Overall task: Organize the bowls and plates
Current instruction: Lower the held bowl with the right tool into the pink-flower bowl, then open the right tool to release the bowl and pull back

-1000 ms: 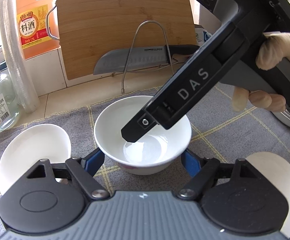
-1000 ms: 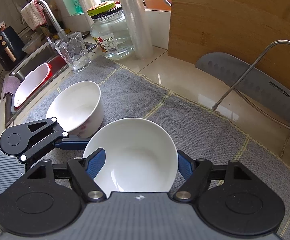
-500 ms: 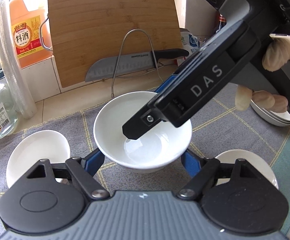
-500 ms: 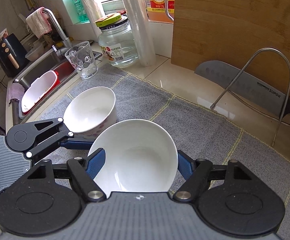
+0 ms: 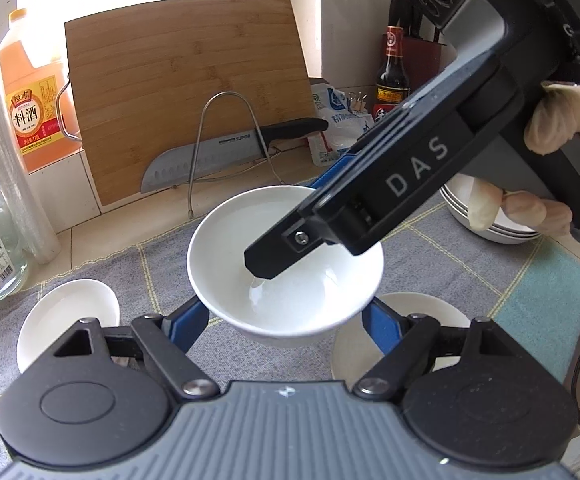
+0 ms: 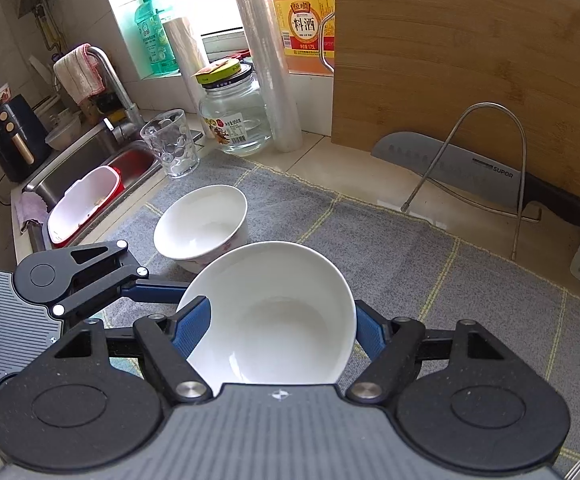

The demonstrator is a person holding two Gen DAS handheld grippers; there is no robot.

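Both bowls have come up off the grey mat (image 6: 389, 264) together since a second ago. The left gripper (image 5: 286, 322) has its fingers pinching 1 bowl (image 5: 286, 264); the right gripper (image 6: 284, 330) pinches the other bowl (image 6: 274, 316). Stacking looks next.

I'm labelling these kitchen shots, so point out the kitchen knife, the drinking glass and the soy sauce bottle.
kitchen knife (image 5: 206, 156), left wrist view, blade middle.
drinking glass (image 6: 170, 144), right wrist view, dimpled side wall.
soy sauce bottle (image 5: 393, 80), left wrist view, dark body.
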